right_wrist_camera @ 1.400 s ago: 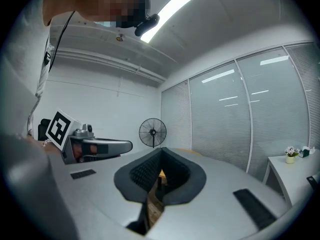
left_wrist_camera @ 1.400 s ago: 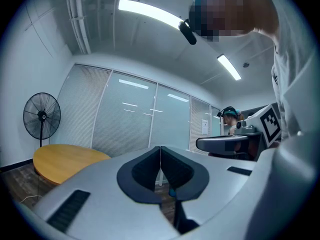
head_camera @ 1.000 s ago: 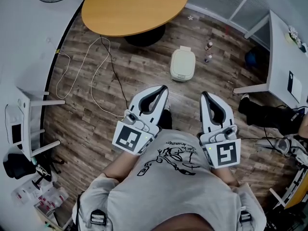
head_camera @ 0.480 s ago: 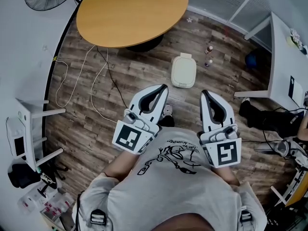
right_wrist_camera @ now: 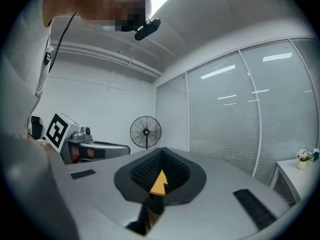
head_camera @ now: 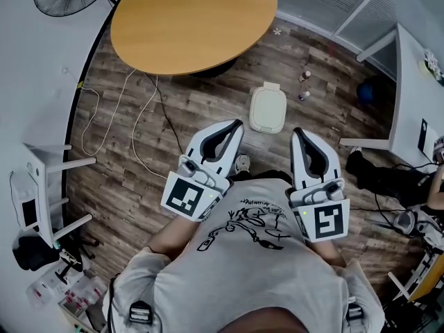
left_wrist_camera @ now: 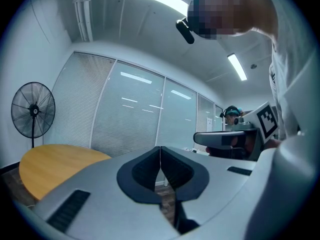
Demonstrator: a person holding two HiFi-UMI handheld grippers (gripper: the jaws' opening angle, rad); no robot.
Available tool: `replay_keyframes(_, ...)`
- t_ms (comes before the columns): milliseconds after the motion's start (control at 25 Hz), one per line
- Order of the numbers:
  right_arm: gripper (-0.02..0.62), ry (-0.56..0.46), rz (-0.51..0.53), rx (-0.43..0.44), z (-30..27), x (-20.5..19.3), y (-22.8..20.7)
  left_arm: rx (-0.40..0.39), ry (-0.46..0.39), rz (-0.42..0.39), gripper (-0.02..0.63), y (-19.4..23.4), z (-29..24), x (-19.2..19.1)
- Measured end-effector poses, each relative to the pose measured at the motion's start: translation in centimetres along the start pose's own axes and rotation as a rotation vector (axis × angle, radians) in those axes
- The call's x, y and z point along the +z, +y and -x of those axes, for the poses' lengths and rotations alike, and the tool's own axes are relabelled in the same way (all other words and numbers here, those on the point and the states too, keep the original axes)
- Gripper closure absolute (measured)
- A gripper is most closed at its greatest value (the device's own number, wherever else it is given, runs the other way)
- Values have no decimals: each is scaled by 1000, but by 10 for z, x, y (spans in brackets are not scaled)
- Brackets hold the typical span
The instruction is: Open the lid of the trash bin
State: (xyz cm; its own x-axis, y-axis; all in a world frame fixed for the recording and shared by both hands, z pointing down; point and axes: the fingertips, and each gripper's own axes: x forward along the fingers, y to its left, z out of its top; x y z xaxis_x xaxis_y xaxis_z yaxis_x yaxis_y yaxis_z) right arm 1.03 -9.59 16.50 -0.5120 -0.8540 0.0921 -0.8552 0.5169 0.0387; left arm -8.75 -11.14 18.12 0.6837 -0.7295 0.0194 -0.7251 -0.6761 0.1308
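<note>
Closed in on bin (head_camera: 268,111) since a second back: now on floor (head_camera: 208,96) just ahead of both tips, lid (head_camera: 267,103) down. Left hand-held gripper (head_camera: 234,125) and right hand-held gripper (head_camera: 297,133) clenched on nothing, carried level at chest, probably just for the walk-up.

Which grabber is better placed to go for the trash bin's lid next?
Left, narrowly. The trash bin sits closed on the floor, between both grippers. The left gripper slants toward it with its tips a bit nearer; the right gripper points straighter ahead. Both are shut and empty.
</note>
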Motion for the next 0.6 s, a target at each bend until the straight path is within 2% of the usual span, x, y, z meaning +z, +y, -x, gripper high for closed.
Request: replay_keyframes(600, 589, 23, 13, -12, 18, -3, -43, -6, 16, 12, 584, -23, -37, -7)
